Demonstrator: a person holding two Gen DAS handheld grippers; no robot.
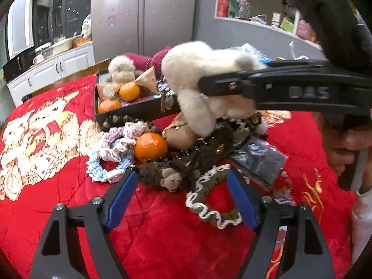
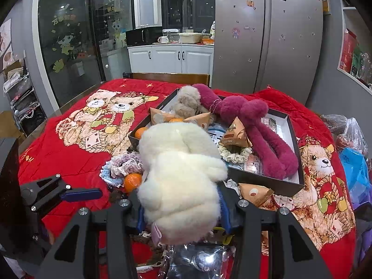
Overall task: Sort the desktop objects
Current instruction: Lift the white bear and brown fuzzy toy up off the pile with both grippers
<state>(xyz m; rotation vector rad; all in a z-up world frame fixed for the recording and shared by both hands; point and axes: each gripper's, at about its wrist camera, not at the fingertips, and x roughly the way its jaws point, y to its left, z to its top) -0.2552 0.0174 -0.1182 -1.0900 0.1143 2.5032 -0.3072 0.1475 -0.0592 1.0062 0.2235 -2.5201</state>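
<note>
Two grippers are seen over a red quilted surface. A cream plush toy is clamped in the half-closed jaws of the right gripper and is held above the pile, with the black tray lying just beyond it, to the far right. The left gripper is held wide open with nothing gripped; a brown monkey plush lies between and just beyond its jaws, its long axis running across them. The plush toy's long axis is pointed away, toward the tray, so a short forward carry is judged sufficient.
</note>
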